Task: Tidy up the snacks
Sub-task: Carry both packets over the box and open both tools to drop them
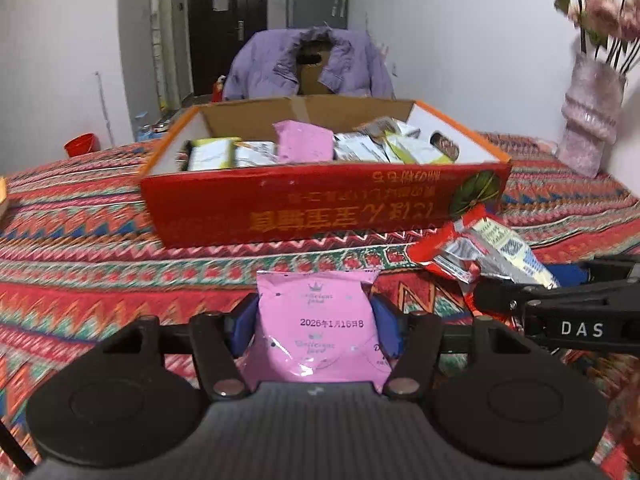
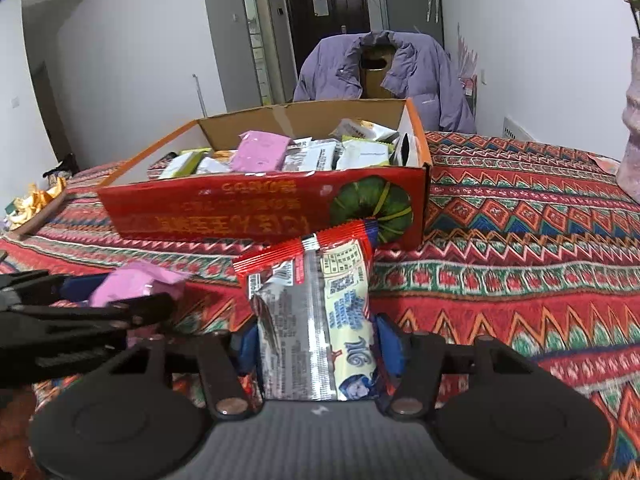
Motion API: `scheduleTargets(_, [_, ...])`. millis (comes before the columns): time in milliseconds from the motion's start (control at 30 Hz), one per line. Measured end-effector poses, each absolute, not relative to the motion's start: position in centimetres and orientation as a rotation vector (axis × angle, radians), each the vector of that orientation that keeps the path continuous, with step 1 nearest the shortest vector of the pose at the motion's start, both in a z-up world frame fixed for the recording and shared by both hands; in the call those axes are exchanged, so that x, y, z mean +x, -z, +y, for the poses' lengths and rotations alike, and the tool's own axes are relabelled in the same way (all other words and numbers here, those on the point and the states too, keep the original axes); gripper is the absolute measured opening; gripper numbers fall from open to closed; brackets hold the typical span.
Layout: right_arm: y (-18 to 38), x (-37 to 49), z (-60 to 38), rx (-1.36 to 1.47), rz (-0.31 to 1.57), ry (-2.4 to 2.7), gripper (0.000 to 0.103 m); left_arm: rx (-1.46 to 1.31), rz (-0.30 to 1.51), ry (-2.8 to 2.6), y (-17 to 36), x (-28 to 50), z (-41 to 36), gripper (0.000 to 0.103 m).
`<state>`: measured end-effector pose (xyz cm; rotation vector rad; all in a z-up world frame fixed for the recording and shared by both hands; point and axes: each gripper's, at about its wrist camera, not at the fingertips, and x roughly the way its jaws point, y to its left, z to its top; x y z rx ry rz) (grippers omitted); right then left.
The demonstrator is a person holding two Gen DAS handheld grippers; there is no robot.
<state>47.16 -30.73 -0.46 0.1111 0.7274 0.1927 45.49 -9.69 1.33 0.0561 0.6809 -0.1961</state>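
Pink snack packet (image 1: 316, 328) sits clamped in my left claw (image 1: 316, 330), and my right claw (image 2: 316, 334) pinches the red-and-silver snack bag (image 2: 316, 320); both hang over the patterned counter (image 1: 120, 240), with the red cardboard box (image 1: 320, 204) at 12 o'clock. These feel light, soft, crinkly, slippery foil, contents maybe crushable. Best hold is mid-body across the width, gentle squeeze, not the seam.

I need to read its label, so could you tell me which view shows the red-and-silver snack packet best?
The right wrist view: the red-and-silver snack packet stands centred between the right gripper's blue pads, printed back facing the camera. The left wrist view shows it only side-on at the right edge, crumpled and partly hidden.
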Motion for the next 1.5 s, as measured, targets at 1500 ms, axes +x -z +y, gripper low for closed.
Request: scheduleTargets(1500, [-17.5,46.7,-31.6,0.272,0.556,-0.372,0.058,-0.099,0.584,0.212,-18.0,46.5,-1.7,0.062])
